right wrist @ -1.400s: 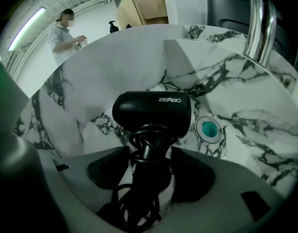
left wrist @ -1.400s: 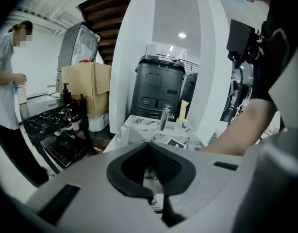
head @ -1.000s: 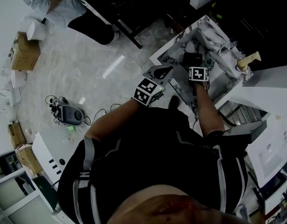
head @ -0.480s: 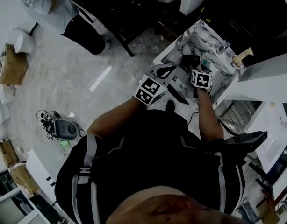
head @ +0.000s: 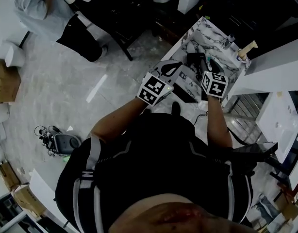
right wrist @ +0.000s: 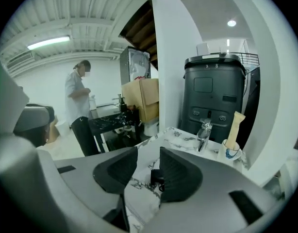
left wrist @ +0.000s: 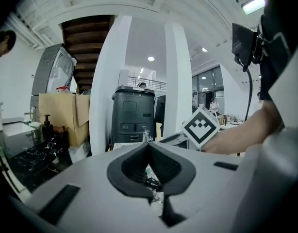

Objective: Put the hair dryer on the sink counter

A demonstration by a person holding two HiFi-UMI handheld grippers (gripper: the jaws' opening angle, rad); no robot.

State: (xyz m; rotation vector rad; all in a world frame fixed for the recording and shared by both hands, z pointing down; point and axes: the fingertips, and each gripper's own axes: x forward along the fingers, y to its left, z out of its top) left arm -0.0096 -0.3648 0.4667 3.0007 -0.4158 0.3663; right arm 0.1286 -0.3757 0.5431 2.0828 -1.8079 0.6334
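**Spotter:** Where's the black hair dryer (head: 196, 61)?

**Me:** It's lying on the white marble worktop (head: 209, 30), at ten o'clock from my right tool (head: 212, 68). Those jaws have just been closing but stand apart, with nothing between them. My left tool (head: 172, 68) is pinched together, empty.

**Spotter:** Risks?

**Me:** I'd say a stray nudge could slide it off the near edge, or toward the chrome tap (right wrist: 205, 130).

Glossy marble-look sink counter (right wrist: 180, 136), shiny metal tap (right wrist: 205, 131), matt cardboard box (right wrist: 141, 98)

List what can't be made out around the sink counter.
- Hair dryer: head view, dark and small; cord untraceable.
- Cup: right gripper view, blue marking too small to read.
- Dark tangle: left gripper view, tiny sliver, unidentifiable.
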